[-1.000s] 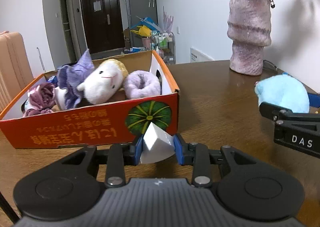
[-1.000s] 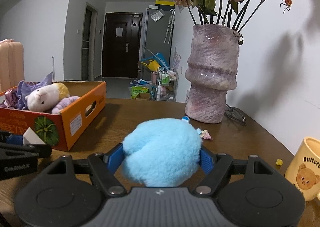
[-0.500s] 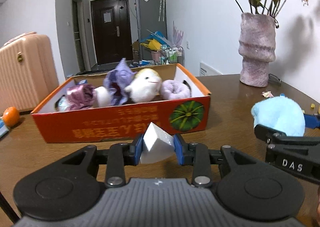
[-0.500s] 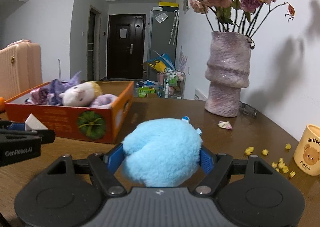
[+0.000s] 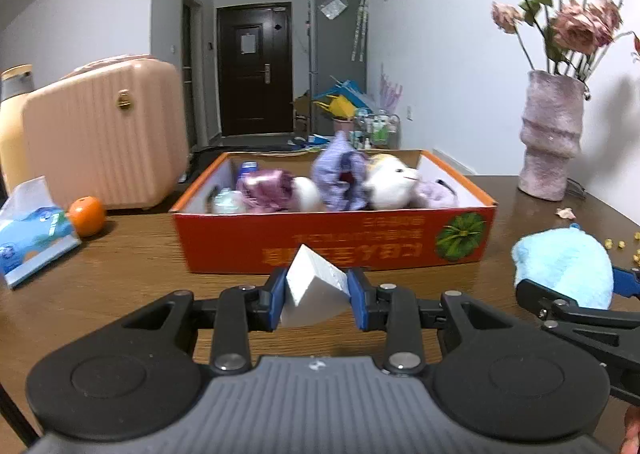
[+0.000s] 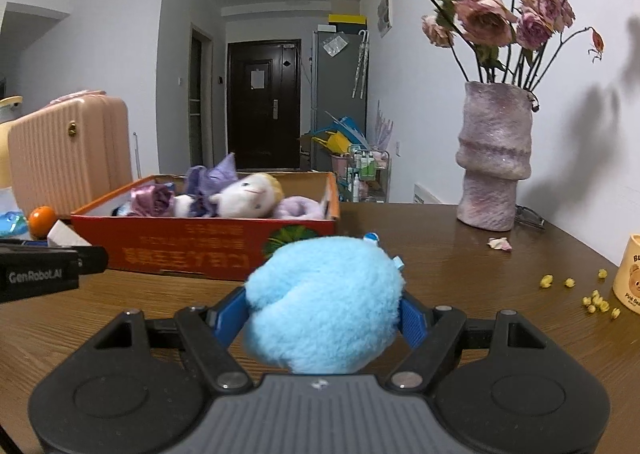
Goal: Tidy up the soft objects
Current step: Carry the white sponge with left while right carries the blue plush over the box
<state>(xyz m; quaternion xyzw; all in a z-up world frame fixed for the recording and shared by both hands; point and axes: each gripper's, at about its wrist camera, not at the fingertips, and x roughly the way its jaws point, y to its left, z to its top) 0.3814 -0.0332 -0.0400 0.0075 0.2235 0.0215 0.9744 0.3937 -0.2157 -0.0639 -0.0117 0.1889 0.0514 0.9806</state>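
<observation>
My left gripper (image 5: 317, 298) is shut on a small white foam block (image 5: 312, 290), held above the table in front of the orange cardboard box (image 5: 336, 246). The box holds several soft toys: a white plush (image 5: 390, 183), purple cloth (image 5: 340, 177) and a pink bundle (image 5: 266, 185). My right gripper (image 6: 322, 318) is shut on a fluffy light-blue plush (image 6: 324, 302), which also shows at the right of the left wrist view as the blue plush (image 5: 564, 266). In the right wrist view the box (image 6: 200, 246) lies ahead to the left.
A pink textured vase (image 6: 494, 165) with dried roses stands at the back right. A cream mug (image 6: 630, 274) and yellow crumbs (image 6: 596, 298) lie at the right edge. Left of the box are an orange (image 5: 86, 209), a tissue pack (image 5: 30, 225) and a pink suitcase (image 5: 100, 133).
Both grippers have drawn back from the box and shifted, so the box looks farther and more centred. The suitcase, orange and tissue pack came into view. Both grips are unchanged.
</observation>
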